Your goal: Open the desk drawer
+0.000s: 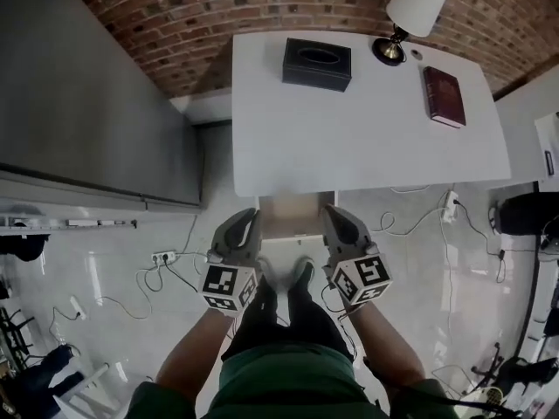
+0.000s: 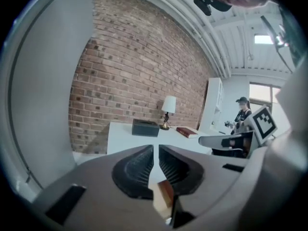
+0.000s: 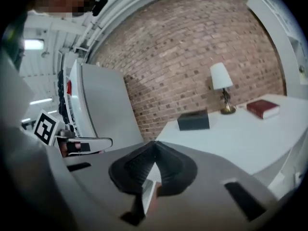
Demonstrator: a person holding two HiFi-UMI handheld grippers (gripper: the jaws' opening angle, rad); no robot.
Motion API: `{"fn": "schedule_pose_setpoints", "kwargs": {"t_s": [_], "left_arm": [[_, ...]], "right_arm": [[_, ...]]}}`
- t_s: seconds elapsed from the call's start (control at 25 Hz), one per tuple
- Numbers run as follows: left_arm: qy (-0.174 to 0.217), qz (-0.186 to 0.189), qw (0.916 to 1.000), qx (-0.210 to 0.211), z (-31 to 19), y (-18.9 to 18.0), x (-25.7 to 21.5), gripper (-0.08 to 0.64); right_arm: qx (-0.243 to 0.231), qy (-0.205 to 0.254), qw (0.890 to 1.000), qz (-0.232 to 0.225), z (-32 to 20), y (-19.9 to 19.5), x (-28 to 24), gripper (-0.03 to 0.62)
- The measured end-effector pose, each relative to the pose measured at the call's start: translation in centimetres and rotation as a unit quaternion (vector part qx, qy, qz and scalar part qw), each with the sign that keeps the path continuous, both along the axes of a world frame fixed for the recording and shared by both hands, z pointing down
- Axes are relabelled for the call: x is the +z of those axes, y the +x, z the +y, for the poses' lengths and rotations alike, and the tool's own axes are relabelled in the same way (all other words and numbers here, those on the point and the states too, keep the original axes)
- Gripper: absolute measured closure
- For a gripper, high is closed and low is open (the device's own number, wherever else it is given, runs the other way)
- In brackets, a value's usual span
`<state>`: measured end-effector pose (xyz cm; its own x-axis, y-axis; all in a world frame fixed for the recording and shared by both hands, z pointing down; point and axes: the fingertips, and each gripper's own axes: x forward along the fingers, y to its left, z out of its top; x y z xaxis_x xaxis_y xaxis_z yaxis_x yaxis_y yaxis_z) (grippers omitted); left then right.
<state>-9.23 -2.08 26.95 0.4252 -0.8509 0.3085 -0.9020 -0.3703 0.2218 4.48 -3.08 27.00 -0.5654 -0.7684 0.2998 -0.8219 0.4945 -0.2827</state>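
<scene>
Held up over the drawer (image 1: 293, 216), which is already pulled out from under the desk (image 1: 367, 138) at its front edge, toward the left corner. Left gripper (image 1: 253, 216) narrowed to a thin empty slit, right gripper (image 1: 328, 210) pinched fully together on nothing. Probably done pulling, so gripping nothing.

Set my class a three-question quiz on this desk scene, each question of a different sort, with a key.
1. True or false: the drawer under the white desk stands pulled out.
2. What is in the right gripper? A) a drawer handle B) a cable C) nothing, its jaws are shut
3. Fill the gap: on the desk, between the black tissue box and the red book, stands the ____.

Key: 1 true; 2 C; 3 table lamp.
</scene>
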Motion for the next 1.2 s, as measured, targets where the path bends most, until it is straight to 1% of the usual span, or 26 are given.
{"fn": "schedule_pose_setpoints", "kwargs": {"t_s": [0.12,0.24,0.32,0.44,0.56,0.64,0.76,0.84,0.88,0.92,1.04,1.16,1.2], "left_arm": [[0.042,0.000,0.9990,-0.015,-1.7,-1.1,-4.9,0.531],[0.080,0.000,0.9965,-0.023,-3.2,-1.9,-9.1,0.531],[0.102,0.000,0.9945,-0.025,-3.9,-2.2,-11.5,0.531],[0.135,-0.004,0.9906,-0.021,-4.4,-2.0,-14.8,0.531],[0.169,-0.012,0.9854,-0.009,-4.7,-1.4,-17.8,0.531],[0.189,-0.022,0.9817,-0.002,-4.8,-1.1,-19.4,0.531],[0.222,-0.038,0.9743,0.002,-4.3,-1.1,-21.3,0.531],[0.229,-0.048,0.9722,0.011,-3.9,-1.0,-22.7,0.531],[0.226,-0.050,0.9726,0.016,-3.6,-1.0,-23.4,0.531],[0.225,-0.051,0.9729,0.020,-3.5,-0.9,-24.0,0.531],[0.230,-0.051,0.9716,0.023,-3.4,-1.0,-25.3,0.531],[0.235,-0.053,0.9702,0.026,-3.5,-1.0,-25.7,0.531],[0.235,-0.054,0.9701,0.027,-3.4,-1.0,-25.6,0.531]], "right_arm": [[-0.011,0.063,0.998,0.016,-1.1,-1.3,-5.8,0.591],[-0.013,0.107,0.994,0.034,-1.9,-2.1,-9.6,0.591],[-0.013,0.137,0.989,0.047,-2.4,-2.4,-11.8,0.591],[-0.018,0.189,0.980,0.066,-2.7,-2.8,-15.7,0.591],[-0.018,0.240,0.966,0.091,-2.9,-3.2,-19.5,0.591],[-0.018,0.269,0.955,0.120,-3.0,-3.7,-21.7,0.591],[-0.021,0.322,0.929,0.182,-2.9,-4.4,-24.4,0.591],[-0.023,0.352,0.914,0.202,-2.6,-4.8,-26.1,0.591],[-0.023,0.362,0.909,0.203,-2.5,-4.9,-26.9,0.591],[-0.021,0.367,0.909,0.195,-2.4,-4.8,-27.5,0.586],[-0.007,0.360,0.918,0.165,-2.4,-4.3,-28.7,0.534],[0.006,0.346,0.922,0.174,-2.7,-3.9,-28.9,0.536],[0.010,0.342,0.923,0.177,-2.8,-3.8,-28.9,0.553]]}}
